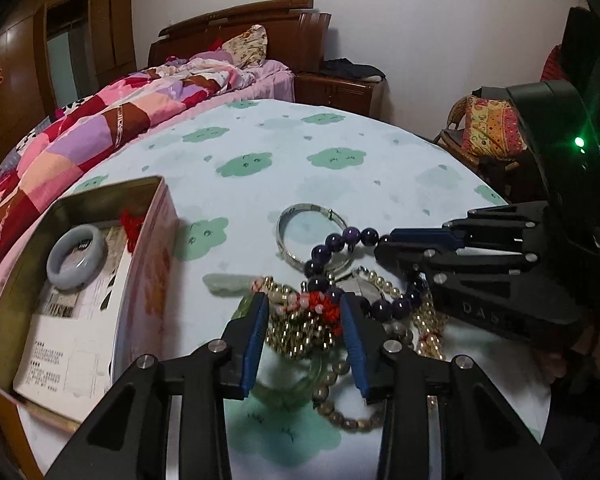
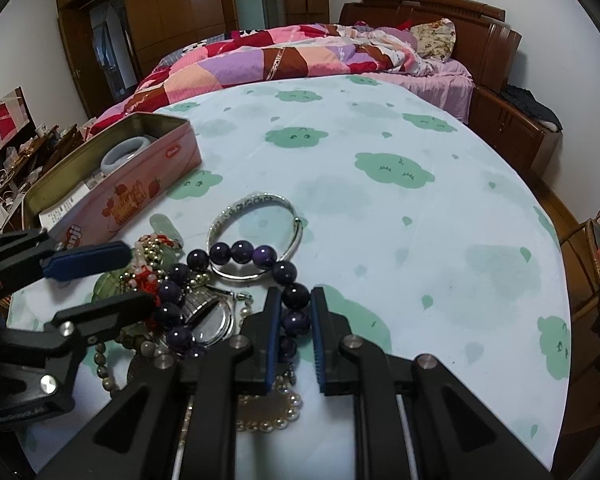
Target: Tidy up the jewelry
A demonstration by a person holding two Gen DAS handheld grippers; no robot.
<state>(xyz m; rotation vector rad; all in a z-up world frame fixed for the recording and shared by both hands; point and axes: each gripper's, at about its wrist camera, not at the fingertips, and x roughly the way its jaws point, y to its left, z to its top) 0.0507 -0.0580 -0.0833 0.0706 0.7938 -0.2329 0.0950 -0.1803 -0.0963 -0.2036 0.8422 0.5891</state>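
Observation:
A heap of jewelry lies on the round table: a dark purple bead bracelet (image 2: 240, 254), a silver bangle (image 2: 256, 204), a gold bead chain with red knots (image 1: 300, 328), pearl strands and a green bangle. My right gripper (image 2: 296, 300) is shut on the purple bead bracelet (image 1: 340, 240); the right gripper also shows in the left wrist view (image 1: 388, 244). My left gripper (image 1: 304, 308) is open around the gold chain and red knots; the left gripper also shows in the right wrist view (image 2: 136, 276). An open pink tin (image 1: 152, 248) at the left holds a pale jade bangle (image 1: 76, 256).
The tablecloth (image 2: 380, 128) is pale blue with green clouds. A bed with a patchwork quilt (image 2: 292, 60) stands behind the table. The pink tin (image 2: 140, 196) holds paper leaflets. A wicker chair (image 1: 488, 132) with a cushion stands at the right.

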